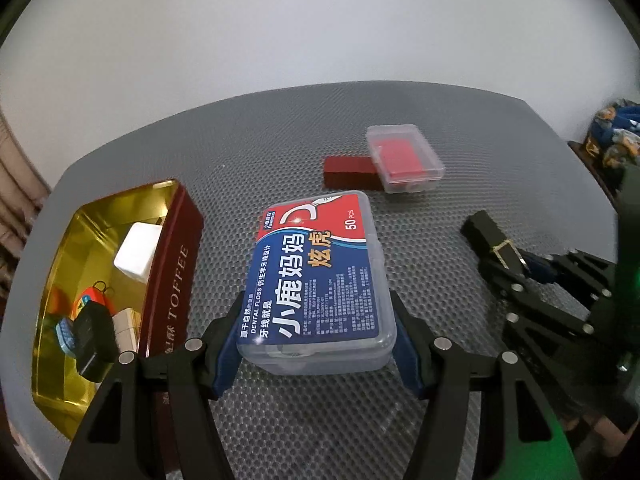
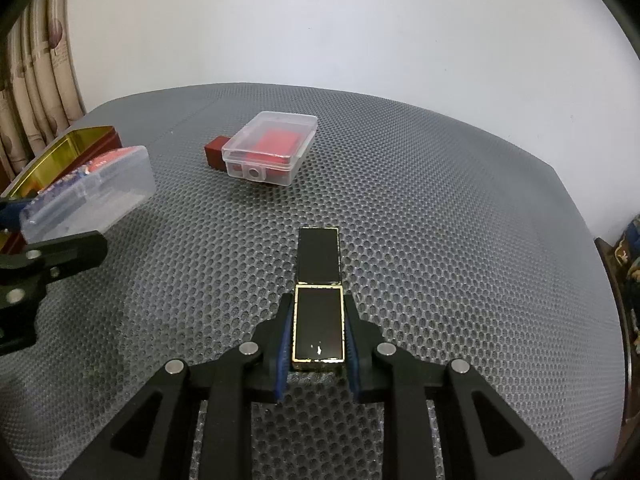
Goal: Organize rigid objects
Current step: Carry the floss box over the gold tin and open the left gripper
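The dental floss box, clamped in the left gripper beside the toffee tin, likely goes in next, while the right gripper grips a black bar above the mat.

Left gripper: matte black linkage arms, angular, with triangular cut-outs; round silver pivot pins at each joint; blue pads lining the inner faces of both fingers. Right gripper: identical build, black arms, silver pins, blue ribbed pads.
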### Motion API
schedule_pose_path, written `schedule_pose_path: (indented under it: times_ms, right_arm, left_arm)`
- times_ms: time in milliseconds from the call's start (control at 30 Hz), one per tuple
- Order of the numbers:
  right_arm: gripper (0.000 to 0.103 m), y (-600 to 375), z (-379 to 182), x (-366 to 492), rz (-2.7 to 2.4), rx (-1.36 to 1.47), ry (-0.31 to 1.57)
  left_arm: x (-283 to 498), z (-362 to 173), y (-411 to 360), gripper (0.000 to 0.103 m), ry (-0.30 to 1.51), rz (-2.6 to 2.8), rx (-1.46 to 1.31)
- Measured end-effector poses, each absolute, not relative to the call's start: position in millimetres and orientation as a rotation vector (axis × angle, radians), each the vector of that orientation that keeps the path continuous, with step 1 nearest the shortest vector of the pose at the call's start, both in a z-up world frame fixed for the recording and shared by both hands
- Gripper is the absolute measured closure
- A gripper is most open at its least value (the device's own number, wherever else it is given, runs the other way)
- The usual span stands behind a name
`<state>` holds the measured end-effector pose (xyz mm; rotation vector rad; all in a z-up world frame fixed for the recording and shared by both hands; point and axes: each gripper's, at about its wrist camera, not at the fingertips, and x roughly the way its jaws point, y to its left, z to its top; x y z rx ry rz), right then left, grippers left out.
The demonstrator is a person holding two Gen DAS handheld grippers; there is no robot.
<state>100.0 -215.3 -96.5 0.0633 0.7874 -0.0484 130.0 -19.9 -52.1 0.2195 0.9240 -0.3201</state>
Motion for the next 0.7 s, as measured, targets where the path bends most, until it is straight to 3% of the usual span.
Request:
schedule_pose_path:
  times_ms: [700]
  right_arm:
    - [0.080, -216, -103, 103, -0.049, 0.063, 0.787]
  left_arm:
    - [138, -2, 89, 0.043, 0.892, -0.123, 0.113]
